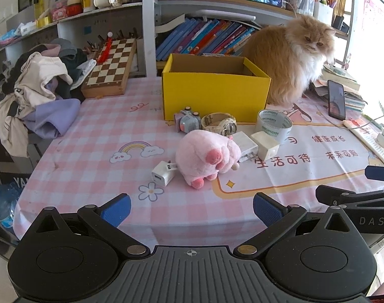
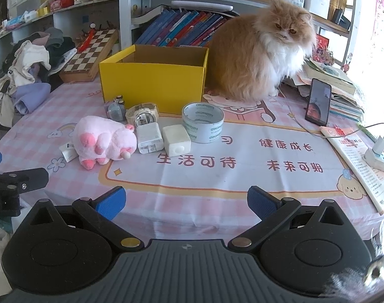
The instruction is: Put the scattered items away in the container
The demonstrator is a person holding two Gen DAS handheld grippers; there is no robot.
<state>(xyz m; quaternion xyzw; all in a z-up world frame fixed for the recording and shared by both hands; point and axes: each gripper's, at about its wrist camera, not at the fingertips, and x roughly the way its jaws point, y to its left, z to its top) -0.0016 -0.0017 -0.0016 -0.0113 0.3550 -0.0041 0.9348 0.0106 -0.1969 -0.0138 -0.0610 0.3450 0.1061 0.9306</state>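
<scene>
An open yellow box [image 1: 216,93] [image 2: 152,85] stands on the pink checked tablecloth. In front of it lie a pink plush toy [image 1: 206,157] [image 2: 103,141], a small white charger [image 1: 163,173] [image 2: 67,151], a flat white adapter [image 1: 245,145] [image 2: 149,137], a white cube plug [image 1: 265,145] [image 2: 176,140], a tape roll [image 1: 273,125] [image 2: 202,122], a cream watch [image 1: 221,123] [image 2: 142,115] and a small grey toy [image 1: 188,121] [image 2: 115,109]. My left gripper [image 1: 191,210] and right gripper [image 2: 186,203] hover open over the near table edge, holding nothing.
An orange and white cat [image 1: 295,60] [image 2: 262,55] sits right of the box. A phone [image 1: 336,99] [image 2: 318,102] stands propped near books. A power strip [image 2: 380,159], a chessboard [image 1: 111,65] and a clothes pile [image 1: 38,93] line the sides.
</scene>
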